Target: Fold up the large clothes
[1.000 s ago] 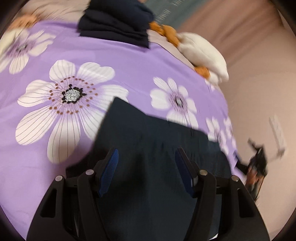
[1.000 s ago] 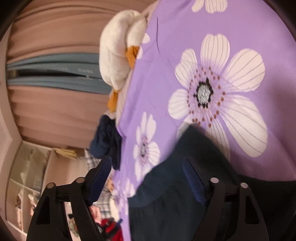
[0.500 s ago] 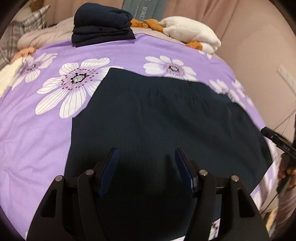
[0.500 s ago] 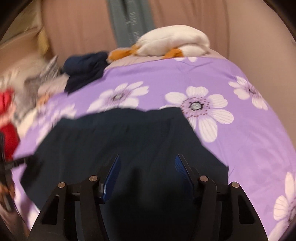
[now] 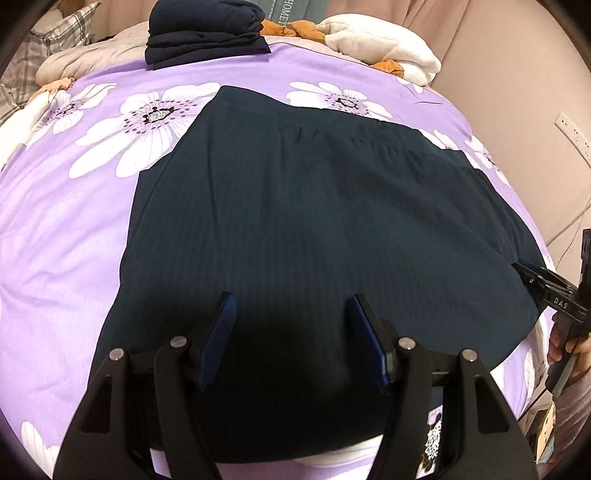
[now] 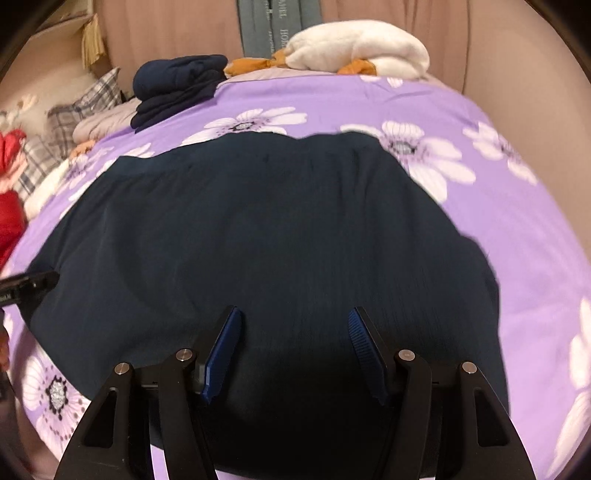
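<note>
Garment: the dark ribbed garment (image 5: pixel 314 229) lies spread flat on the purple floral bedspread (image 5: pixel 66 229), reaching to the bed's near edge and, in the left wrist view, close to its right edge.
Left tool: the left tool (image 5: pixel 291 332) hangs over the garment's near part with its jaws apart and nothing between the pads.
Right tool: the right tool (image 6: pixel 293 339) is likewise over the near part of the cloth, jaws apart and gripping nothing; its tip also shows at the garment's right corner in the left wrist view.
Risk, thin pinch: the cloth lies flush on the bedspread, so a closing tool may well catch the bedspread along with the hem, and the fold would drag the cover up.
Risk, uneven lift: if the two tools take hold at unlike points, the fold line would probably run skewed and the waistband creases at the far edge would set in.
Risk, slide-off: the near hem sits at the bed's edge; a pull toward the person could slip the garment off.
Risk, neighbours: the folded dark stack (image 5: pixel 203 33) and the white plush toy (image 5: pixel 384 48) at the far edge are well apart, so unlikely to be disturbed.
</note>
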Demonstrator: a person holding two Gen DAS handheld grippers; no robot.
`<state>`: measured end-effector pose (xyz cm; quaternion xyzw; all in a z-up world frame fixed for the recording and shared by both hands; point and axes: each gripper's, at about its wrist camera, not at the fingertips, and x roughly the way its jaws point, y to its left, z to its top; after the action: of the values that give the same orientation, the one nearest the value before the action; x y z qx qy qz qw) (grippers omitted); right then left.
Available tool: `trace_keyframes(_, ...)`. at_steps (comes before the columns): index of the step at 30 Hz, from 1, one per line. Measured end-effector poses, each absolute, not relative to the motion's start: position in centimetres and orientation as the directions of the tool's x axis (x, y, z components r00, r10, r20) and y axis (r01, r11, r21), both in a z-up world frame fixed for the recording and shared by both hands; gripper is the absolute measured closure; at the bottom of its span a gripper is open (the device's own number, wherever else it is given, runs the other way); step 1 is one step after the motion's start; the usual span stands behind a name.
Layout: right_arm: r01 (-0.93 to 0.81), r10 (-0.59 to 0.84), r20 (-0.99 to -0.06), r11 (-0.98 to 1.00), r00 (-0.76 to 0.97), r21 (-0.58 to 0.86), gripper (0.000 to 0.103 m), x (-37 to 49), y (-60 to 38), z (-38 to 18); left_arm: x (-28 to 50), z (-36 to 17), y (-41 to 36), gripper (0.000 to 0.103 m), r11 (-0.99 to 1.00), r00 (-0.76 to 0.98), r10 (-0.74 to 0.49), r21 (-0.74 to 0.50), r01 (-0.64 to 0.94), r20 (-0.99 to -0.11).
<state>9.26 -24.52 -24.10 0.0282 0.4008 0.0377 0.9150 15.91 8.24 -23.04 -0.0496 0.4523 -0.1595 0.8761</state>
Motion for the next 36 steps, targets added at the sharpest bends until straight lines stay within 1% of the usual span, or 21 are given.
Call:
trace_keyframes(5, -0.049, 0.085, -0.728, 0.996, 0.68, 0.072, 0.04, 7.7, -24.1, -22.9, 14.4, -22.5, 8.5, 0.039, 0.944, 0.531, -0.326, -0.239, 0.228, -0.782)
trace_keyframes(9, -0.057, 0.15, -0.69, 0.986, 0.708, 0.156, 0.04, 5.9, -25.0, -21.9, 13.2, -22.6, 9.0, 0.039, 0.943, 0.523, -0.329, -0.246, 0.224, -0.786)
trace_keyframes(11, -0.05, 0.15, -0.674, 0.985, 0.724, 0.166, 0.04, 5.2, -25.4, -21.7, 12.9, -22.7, 9.3, 0.039, 0.941, 0.52, -0.336, -0.26, 0.215, -0.785)
trace_keyframes(16, 0.007, 0.087, -0.706, 0.992, 0.703, 0.129, 0.04, 5.3, -26.0, -23.2, 12.7, -22.9, 9.2, 0.039, 0.94, 0.515, -0.34, -0.271, 0.206, -0.787)
trace_keyframes(19, 0.028, 0.111, -0.709, 0.983, 0.696, 0.182, 0.04, 5.2, -26.7, -23.9, 12.6, -23.0, 9.5, 0.039, 0.935, 0.513, -0.354, -0.291, 0.201, -0.782)
trace_keyframes(25, 0.048, 0.125, -0.708, 0.974, 0.695, 0.22, 0.04, 4.3, -27.6, -24.2, 11.9, -22.9, 10.0, 0.039, 0.927, 0.513, -0.374, -0.32, 0.193, -0.773)
trace_keyframes(30, 0.066, 0.115, -0.712, 0.973, 0.693, 0.221, 0.04, 3.2, -27.9, -24.0, 10.8, -22.6, 10.7, 0.039, 0.922, 0.513, -0.386, -0.336, 0.191, -0.767)
trace_keyframes(36, 0.095, 0.1, -0.715, 0.969, 0.691, 0.227, 0.04, 1.7, -28.9, -23.4, 8.4, -21.6, 12.1, 0.039, 0.931, 0.526, -0.365, -0.316, 0.184, -0.768)
